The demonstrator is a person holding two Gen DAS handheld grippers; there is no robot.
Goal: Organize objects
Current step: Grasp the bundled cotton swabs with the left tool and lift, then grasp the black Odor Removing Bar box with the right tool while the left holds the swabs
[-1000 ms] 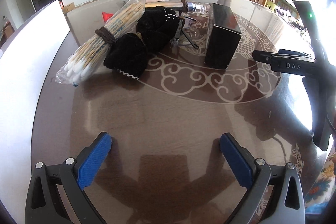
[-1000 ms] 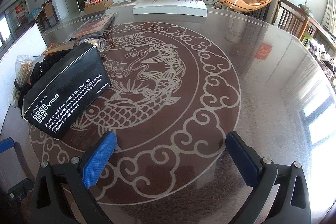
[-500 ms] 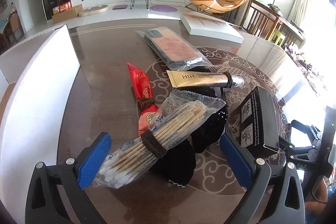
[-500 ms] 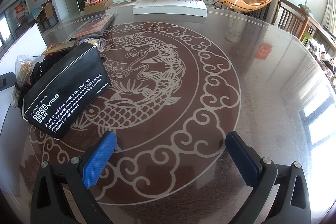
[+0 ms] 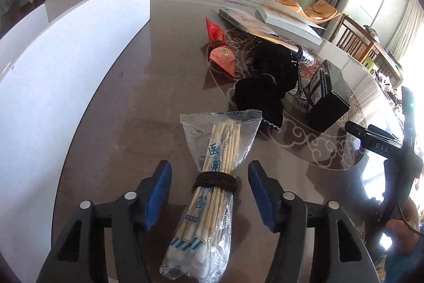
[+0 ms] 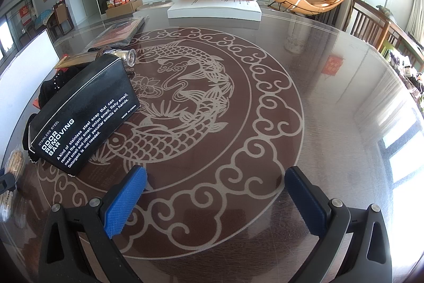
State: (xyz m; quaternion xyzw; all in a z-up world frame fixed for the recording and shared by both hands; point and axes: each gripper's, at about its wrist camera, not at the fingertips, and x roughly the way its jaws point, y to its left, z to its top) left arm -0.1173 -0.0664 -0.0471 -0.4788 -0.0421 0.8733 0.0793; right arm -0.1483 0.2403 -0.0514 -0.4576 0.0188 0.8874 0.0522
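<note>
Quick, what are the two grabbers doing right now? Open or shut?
Left gripper: jaws open, either side of the cotton swab pack, not clamped.
Right gripper: jaws open, holding nothing, over the table.

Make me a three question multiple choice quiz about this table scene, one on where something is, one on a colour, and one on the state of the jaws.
1. Where does the cotton swab bundle lie?
A. Between the jaws of the left gripper
B. On top of the black box
C. Inside the white book

2. What colour is the box labelled ODOR REMOVING BAR?
A. Red
B. Black
C. White

3. How do the jaws of the right gripper stand?
A. Shut on the box
B. Shut on the gold tube
C. Open, holding nothing

Answers:
1 A, the left wrist view shows the bundle lying between the two blue pads, with gaps on both sides.
2 B, the right wrist view shows white lettering on a black box.
3 C, only the bare table shows between the wide-apart pads.
</note>
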